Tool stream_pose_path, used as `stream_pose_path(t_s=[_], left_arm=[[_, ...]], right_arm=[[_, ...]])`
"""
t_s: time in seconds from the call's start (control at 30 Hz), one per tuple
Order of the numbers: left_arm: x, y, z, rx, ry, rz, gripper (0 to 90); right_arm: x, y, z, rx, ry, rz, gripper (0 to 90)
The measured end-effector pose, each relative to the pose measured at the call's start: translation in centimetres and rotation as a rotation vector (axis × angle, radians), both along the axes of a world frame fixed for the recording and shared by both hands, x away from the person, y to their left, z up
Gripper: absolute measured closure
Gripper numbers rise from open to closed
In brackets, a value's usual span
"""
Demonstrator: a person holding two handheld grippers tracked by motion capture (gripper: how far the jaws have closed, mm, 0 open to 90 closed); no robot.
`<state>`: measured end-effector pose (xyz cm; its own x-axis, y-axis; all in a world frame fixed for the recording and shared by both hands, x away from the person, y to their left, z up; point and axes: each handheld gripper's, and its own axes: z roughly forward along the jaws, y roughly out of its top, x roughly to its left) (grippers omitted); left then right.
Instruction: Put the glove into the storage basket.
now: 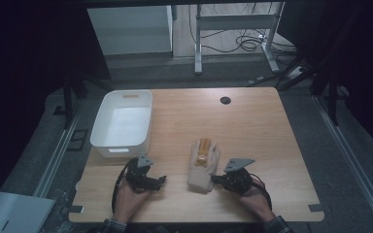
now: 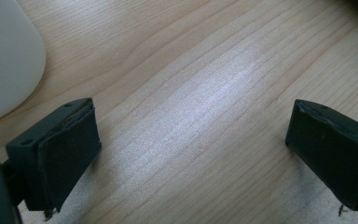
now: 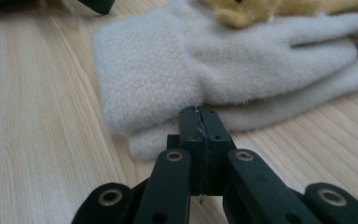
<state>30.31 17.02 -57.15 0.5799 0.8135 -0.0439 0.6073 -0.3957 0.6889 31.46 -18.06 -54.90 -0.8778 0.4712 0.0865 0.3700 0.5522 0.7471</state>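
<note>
A pair of cream fleece gloves (image 1: pixel 201 170) lies stacked at the middle front of the wooden table (image 1: pixel 252 131), with a yellow plush figure (image 1: pixel 203 151) on top. In the right gripper view the gloves (image 3: pixel 168 60) lie flat, cuffs toward me, the plush figure (image 3: pixel 242 11) at the top edge. My right gripper (image 1: pixel 214 179) is shut, its tips (image 3: pixel 199 116) right at the lower cuff's edge; no fabric shows between the jaws. My left gripper (image 1: pixel 163 179) stands open to the left of the gloves, its jaws (image 2: pixel 191 149) wide apart over bare wood.
A white plastic bin (image 1: pixel 122 121) stands at the table's left, its rounded corner (image 2: pixel 4 56) close to my left gripper. A black cable hole (image 1: pixel 225 100) sits at the far middle. Bare wood stretches to the right and far side.
</note>
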Motion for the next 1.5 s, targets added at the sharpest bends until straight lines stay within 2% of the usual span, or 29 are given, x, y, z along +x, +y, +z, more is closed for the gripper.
stream_pose_path(t_s=[0.37,0.67,0.87,1.03,1.13,1.5], left_arm=[[0.0,0.0,0.0,0.0,0.0,0.0,2.7],[0.0,0.0,0.0,0.0,-0.001,0.0,2.8],[0.0,0.0,0.0,0.0,0.0,0.004,2.7],[0.0,0.0,0.0,0.0,0.0,0.004,2.8],[0.0,0.0,0.0,0.0,0.001,0.005,2.9],[0.0,0.0,0.0,0.003,0.002,0.002,2.8]], right_arm=[[0.7,2.1,-0.2,0.003,0.0,0.021,88.2],[1.4,4.5,-0.5,-0.017,-0.008,0.031,87.8],[1.5,5.2,-0.6,-0.04,-0.023,0.032,87.6],[1.3,4.5,-0.1,-0.024,-0.029,0.024,85.4],[1.1,3.7,0.4,-0.027,-0.048,0.01,82.1],[0.7,-0.3,1.3,-0.024,-0.072,-0.115,60.3]])
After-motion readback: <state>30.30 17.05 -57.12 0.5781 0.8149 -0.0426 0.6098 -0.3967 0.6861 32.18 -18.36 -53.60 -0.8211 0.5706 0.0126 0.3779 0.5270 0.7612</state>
